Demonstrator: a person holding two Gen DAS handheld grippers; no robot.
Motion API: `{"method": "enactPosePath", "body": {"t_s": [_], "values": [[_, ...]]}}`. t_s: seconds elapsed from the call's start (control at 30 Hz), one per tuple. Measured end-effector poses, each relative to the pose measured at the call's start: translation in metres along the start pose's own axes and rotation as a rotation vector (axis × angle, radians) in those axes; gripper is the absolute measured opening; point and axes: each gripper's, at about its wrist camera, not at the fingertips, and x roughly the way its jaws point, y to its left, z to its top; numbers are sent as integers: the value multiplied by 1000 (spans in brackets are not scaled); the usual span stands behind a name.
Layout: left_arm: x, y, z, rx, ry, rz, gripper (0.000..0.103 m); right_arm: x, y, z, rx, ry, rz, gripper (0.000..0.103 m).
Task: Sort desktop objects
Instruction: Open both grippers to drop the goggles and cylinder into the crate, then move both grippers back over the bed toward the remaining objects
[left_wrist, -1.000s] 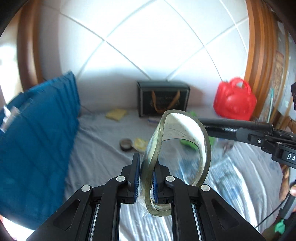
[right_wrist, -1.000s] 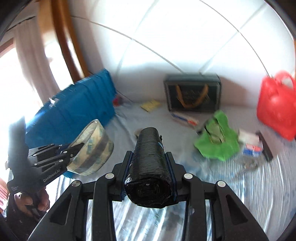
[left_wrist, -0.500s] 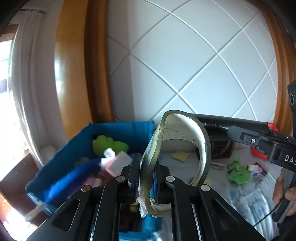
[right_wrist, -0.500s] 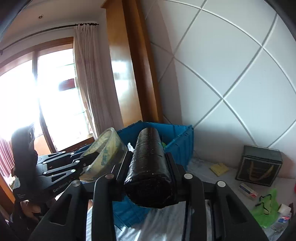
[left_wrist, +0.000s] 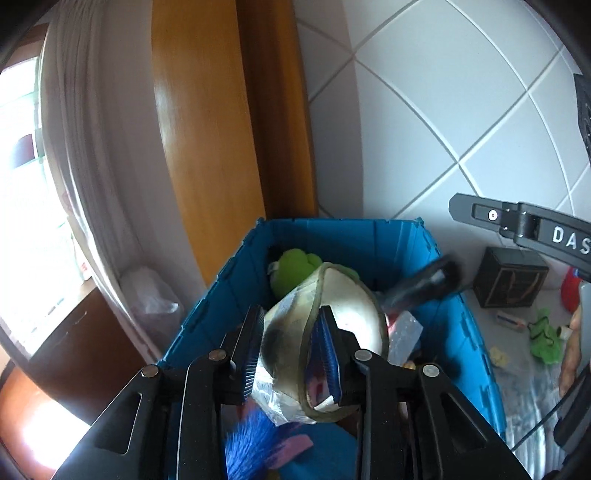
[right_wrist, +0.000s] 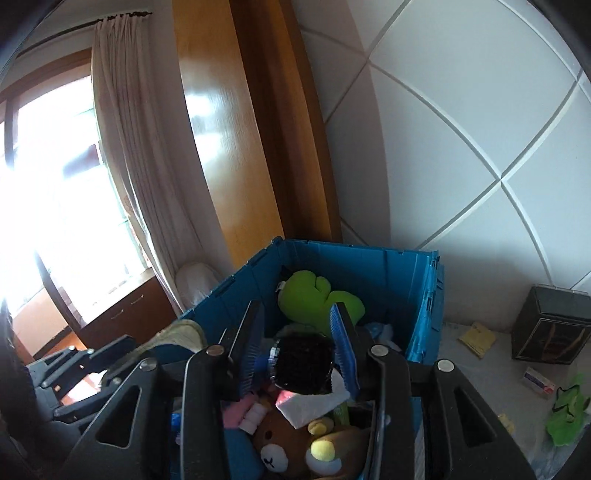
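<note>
Both grippers hang over the open blue crate (left_wrist: 369, 236) (right_wrist: 369, 266). My left gripper (left_wrist: 290, 350) is open; the clear tape roll (left_wrist: 343, 321) sits loose between its pads, tilted, over the crate. My right gripper (right_wrist: 297, 354) is open; the black roll (right_wrist: 301, 363) is below its pads, dropping into the crate, and shows blurred in the left wrist view (left_wrist: 424, 286). The crate holds a green plush (right_wrist: 314, 299), a brown bear plush (right_wrist: 280, 443), a blue brush (left_wrist: 247, 443) and other small items.
On the cloth-covered table to the right stand a dark box (right_wrist: 554, 325), a yellow pad (right_wrist: 478, 338), a small carton (right_wrist: 539, 382), a green cloth (right_wrist: 565, 413) and a red bag (left_wrist: 570, 291). A wooden frame, curtain and tiled wall stand behind the crate.
Both grippers moved left from the table to over the blue crate. Both jaws opened; the black roll left the right gripper and falls, and the tape roll sits loose in the left.
</note>
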Motion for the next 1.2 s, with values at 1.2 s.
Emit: {"method": "enactPosePath", "body": {"t_s": [1.2], "values": [[-119, -254, -63, 171, -171, -276, 67, -291, -202, -157, 200, -161, -345, 75]]}}
